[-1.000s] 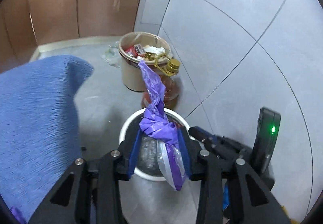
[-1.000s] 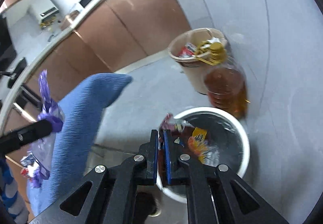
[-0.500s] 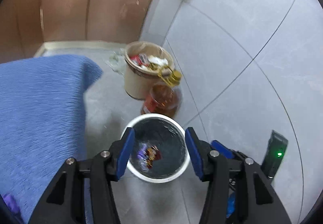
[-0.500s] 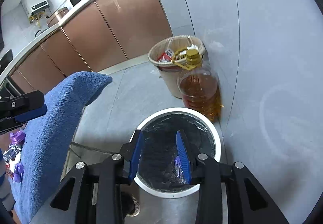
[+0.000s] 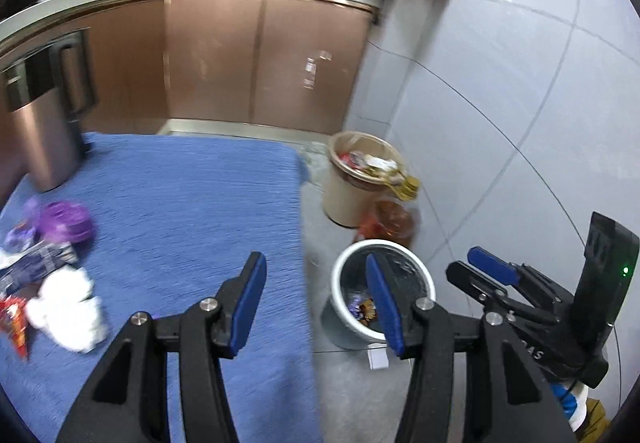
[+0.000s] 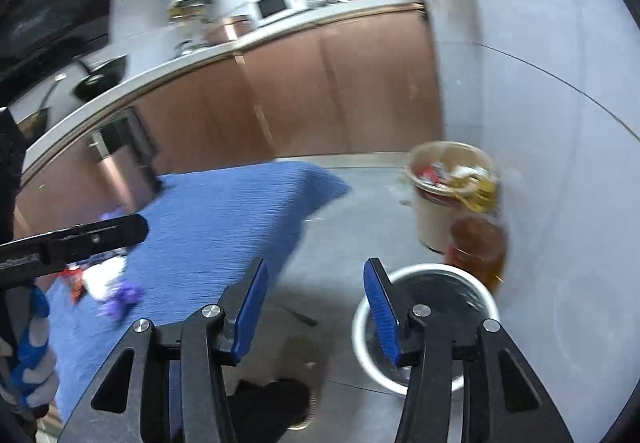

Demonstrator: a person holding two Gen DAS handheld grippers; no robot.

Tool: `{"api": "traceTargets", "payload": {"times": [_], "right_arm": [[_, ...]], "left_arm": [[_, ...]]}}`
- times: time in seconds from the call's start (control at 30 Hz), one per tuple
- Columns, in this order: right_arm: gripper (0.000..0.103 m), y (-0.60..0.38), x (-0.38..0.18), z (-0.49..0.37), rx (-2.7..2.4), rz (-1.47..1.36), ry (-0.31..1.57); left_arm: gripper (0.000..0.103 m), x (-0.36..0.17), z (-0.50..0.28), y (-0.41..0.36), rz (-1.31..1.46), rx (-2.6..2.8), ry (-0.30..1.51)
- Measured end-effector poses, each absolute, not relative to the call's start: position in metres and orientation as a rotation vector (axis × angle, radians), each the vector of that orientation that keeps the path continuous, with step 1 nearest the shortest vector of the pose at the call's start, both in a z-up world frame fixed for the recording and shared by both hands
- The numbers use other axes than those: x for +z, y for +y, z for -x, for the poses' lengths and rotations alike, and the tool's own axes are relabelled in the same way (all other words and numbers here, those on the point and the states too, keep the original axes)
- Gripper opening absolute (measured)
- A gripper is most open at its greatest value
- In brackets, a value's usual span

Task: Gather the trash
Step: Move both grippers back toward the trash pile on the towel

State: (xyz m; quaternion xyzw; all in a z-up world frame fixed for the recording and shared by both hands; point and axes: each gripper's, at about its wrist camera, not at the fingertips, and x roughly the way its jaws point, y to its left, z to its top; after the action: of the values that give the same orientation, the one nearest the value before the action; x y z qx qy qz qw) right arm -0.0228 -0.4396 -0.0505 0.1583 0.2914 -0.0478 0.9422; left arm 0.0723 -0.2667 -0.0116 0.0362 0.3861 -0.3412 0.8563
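Observation:
My left gripper (image 5: 316,307) is open and empty above the right edge of the blue cloth table (image 5: 192,203). My right gripper (image 6: 314,309) is open and empty too, over the floor left of the white trash bin (image 6: 432,327). The bin also shows in the left wrist view (image 5: 384,303), with wrappers inside. Trash lies on the cloth at the left: a crumpled white tissue (image 5: 68,307), a purple bag (image 5: 64,223), a blue-and-white wrapper (image 5: 32,267) and a red wrapper (image 5: 12,319). The right gripper shows in the left wrist view (image 5: 492,275).
A beige bin (image 5: 360,179) full of rubbish and an oil bottle (image 5: 392,219) stand by the grey tiled wall. A metal canister (image 5: 40,115) stands at the cloth's far left. Brown cabinets (image 5: 260,59) run along the back. A shoe (image 6: 276,403) is on the floor.
The left gripper let the purple-and-clear bag fall into the white bin and opened. The right gripper opened too. Both then lifted and swung left toward the table.

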Motion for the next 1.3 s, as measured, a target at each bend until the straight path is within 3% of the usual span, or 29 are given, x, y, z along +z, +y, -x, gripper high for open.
{"api": "traceTargets", "payload": {"times": [0.33, 0.8, 0.93, 1.3], "right_arm": [[0.057, -0.379, -0.023, 0.014, 0.049, -0.270, 0.555], [0.060, -0.308, -0.009, 0.001, 0.150, -0.210, 0.579], [0.063, -0.285, -0.015, -0.007, 0.195, -0.183, 0.622], [0.066, -0.255, -0.055, -0.046, 0.275, -0.175, 0.763]], "left_arm": [[0.051, -0.008, -0.072, -0.164, 0.011, -0.580, 0.807], [0.052, -0.032, -0.070, -0.021, 0.135, -0.414, 0.819], [0.063, -0.041, -0.071, 0.007, 0.167, -0.365, 0.822], [0.063, -0.079, -0.120, 0.053, 0.201, -0.243, 0.863]]}}
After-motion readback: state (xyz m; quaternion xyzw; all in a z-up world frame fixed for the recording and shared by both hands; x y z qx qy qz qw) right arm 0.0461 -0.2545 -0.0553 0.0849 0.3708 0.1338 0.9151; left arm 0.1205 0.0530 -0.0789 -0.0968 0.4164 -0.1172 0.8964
